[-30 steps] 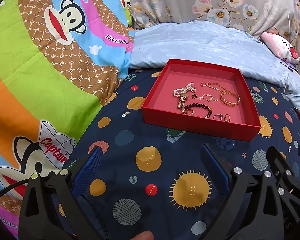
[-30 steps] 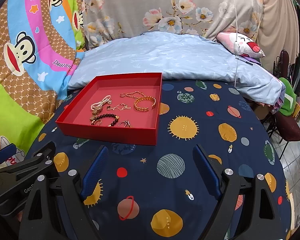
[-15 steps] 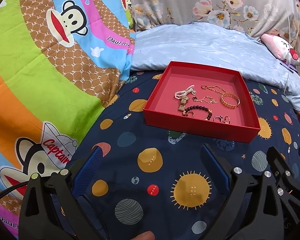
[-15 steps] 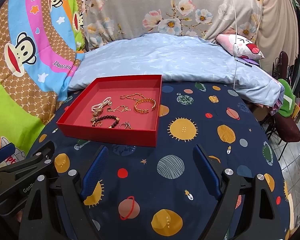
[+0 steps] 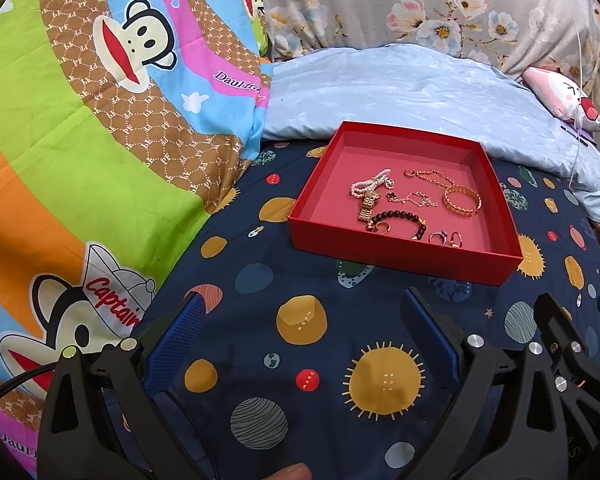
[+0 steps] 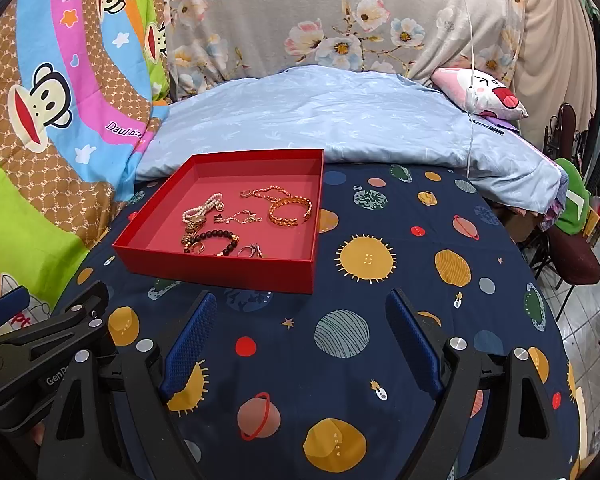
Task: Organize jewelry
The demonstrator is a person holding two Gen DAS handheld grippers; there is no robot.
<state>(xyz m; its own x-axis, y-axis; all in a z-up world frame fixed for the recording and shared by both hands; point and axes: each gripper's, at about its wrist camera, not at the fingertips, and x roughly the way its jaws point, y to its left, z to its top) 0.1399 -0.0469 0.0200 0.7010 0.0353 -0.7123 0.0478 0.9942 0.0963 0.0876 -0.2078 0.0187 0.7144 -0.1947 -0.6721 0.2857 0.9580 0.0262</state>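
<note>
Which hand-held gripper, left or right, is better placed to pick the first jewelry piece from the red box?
Probably the left hand-held gripper: the red box lies nearly straight ahead of its open jaws. For the right hand-held gripper, also open, the box sits off to the left. Both are empty.

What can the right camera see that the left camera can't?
Only the right camera shows the chair, the tiled floor and the beige curtain past the bed's edge. Only the left camera shows the cartoon sailor with "Captain" on its cap and a fingertip at the bottom edge. Both show the red box holding jewelry, the planet sheet, the blue pillow, and each other's open gripper.
</note>
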